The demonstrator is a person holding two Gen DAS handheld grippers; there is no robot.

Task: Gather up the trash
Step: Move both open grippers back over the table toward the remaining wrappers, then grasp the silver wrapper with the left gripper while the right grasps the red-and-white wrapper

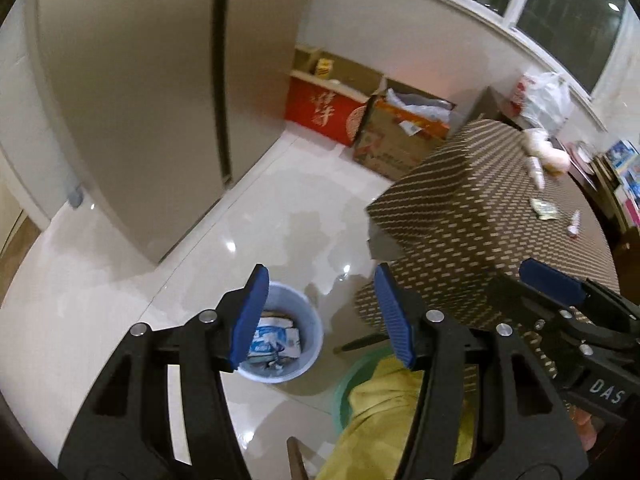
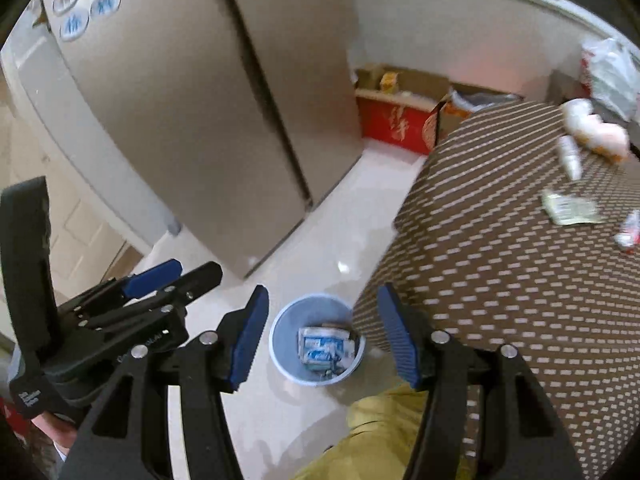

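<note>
A pale blue waste bin [image 1: 312, 328] [image 2: 280, 334] stands on the tiled floor by the table's corner, with blue-and-white wrappers [image 1: 274, 342] [image 2: 324, 350] inside. Both grippers hang well above it. My left gripper [image 1: 320, 314] is open with nothing between its blue pads. My right gripper [image 2: 320, 332] is open and empty too. On the brown patterned tablecloth [image 1: 460, 208] [image 2: 500, 240] lie a flat packet [image 1: 544, 209] [image 2: 570, 208], a white tube [image 1: 536, 172] [image 2: 570, 158], a small red-and-white piece [image 1: 573, 227] [image 2: 630, 232] and a crumpled pale bag [image 1: 546, 148] [image 2: 596, 128].
A tall beige fridge [image 1: 160, 100] [image 2: 200, 100] stands left of the floor strip. Red and brown cardboard boxes [image 1: 360, 120] [image 2: 396, 120] sit against the far wall. A yellow cloth [image 1: 384, 408] [image 2: 384, 428] lies over a green basin [image 1: 340, 388] below the grippers. A white plastic bag [image 1: 544, 98] sits at the table's far end.
</note>
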